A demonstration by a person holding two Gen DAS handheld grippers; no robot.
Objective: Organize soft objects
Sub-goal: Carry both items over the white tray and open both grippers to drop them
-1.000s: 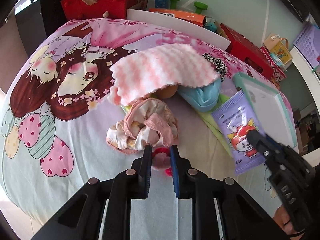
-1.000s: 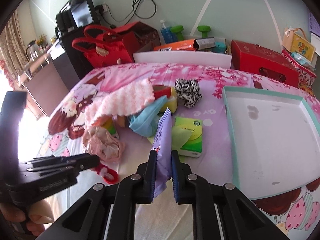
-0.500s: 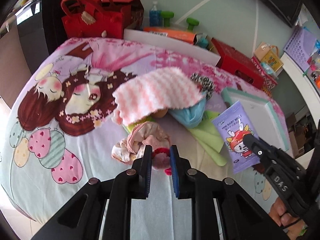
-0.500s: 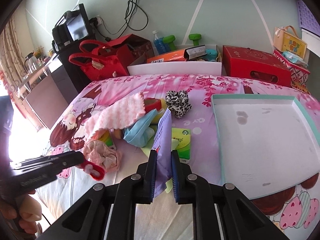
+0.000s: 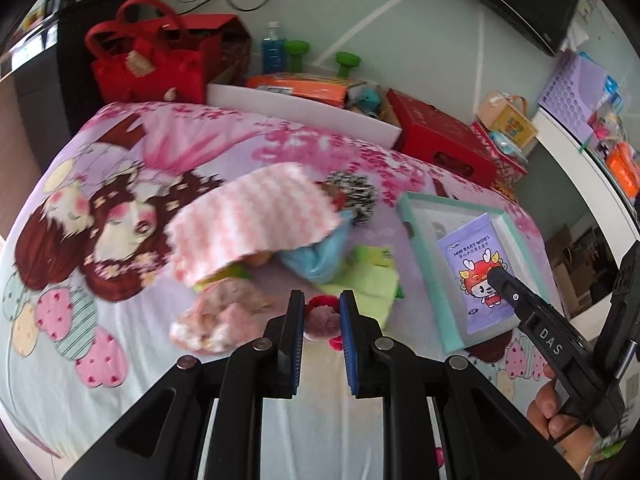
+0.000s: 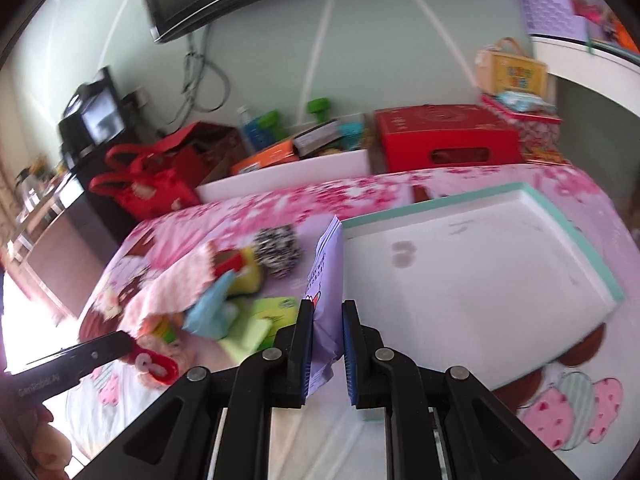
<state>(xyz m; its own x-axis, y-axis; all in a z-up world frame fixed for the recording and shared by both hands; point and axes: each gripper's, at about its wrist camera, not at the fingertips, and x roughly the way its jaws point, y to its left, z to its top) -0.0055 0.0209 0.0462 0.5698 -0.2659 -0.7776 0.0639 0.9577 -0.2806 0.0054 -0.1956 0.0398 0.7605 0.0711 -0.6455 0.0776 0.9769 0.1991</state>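
My left gripper (image 5: 319,305) is shut on a red and pink fluffy hair tie (image 5: 320,314), lifted above the bed sheet. My right gripper (image 6: 325,312) is shut on a purple pack of baby wipes (image 6: 326,276), held upright at the near left corner of the white tray (image 6: 572,236) with the teal rim. In the left wrist view the wipes pack (image 5: 476,272) hangs over that tray (image 5: 424,276). A pile of soft things lies mid-bed: a pink and white checked cloth (image 5: 252,216), a blue cloth (image 5: 320,256), a leopard scrunchie (image 5: 356,196), a pale floral bundle (image 5: 220,312) and a green tissue pack (image 5: 368,280).
Behind the bed stand a red handbag (image 5: 144,68), a white box (image 5: 304,112) with an orange carton, a red box (image 5: 440,140) and green dumbbells (image 5: 348,60). A person's hand (image 5: 560,424) holds the right gripper's handle.
The left gripper rose with the hair tie, leaving the floral bundle on the sheet. The right gripper carried the wipes pack to the right, up to the tray, and rolled.
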